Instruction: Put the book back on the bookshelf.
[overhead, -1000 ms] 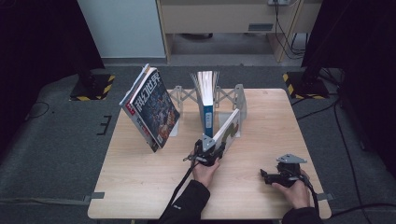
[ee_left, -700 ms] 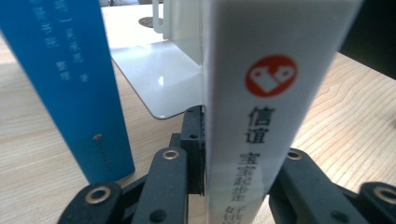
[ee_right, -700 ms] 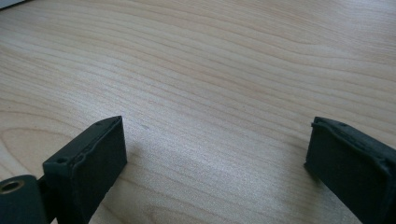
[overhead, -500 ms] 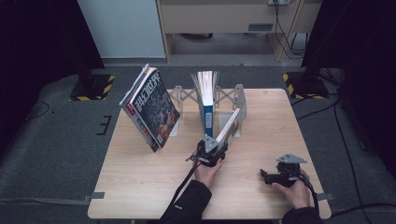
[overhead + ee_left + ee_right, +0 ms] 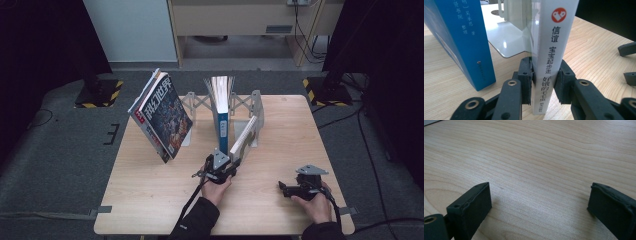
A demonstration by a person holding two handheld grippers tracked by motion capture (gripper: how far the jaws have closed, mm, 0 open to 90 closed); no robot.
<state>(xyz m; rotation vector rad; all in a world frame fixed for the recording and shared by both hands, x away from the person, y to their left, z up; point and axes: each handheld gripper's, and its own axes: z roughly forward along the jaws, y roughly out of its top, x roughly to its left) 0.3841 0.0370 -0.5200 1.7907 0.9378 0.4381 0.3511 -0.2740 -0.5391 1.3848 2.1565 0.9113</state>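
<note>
The left tool [image 5: 543, 82], jaws having just closed further, clamps the white book [image 5: 550, 50] leaning just right of the blue book [image 5: 223, 125] (placement judged nearly done); the right tool [image 5: 539, 207] gapes open.

You are working at a light wooden table [image 5: 150, 200], its grain showing pale and even under flat overhead light. Grey carpet [image 5: 60, 165] is covering the floor around you, with strips of grey tape [image 5: 70, 215] lying on it at the table's left. Two black stand bases edged in yellow-and-black hazard tape [image 5: 97, 95] [image 5: 327, 90] are sitting at the far left and far right. A pale panel [image 5: 130, 30] is standing behind, beside a beige cabinet [image 5: 240, 17]. Black cables [image 5: 305, 30] are hanging and trailing at the right; dark curtains [image 5: 45, 45] are closing both sides.
</note>
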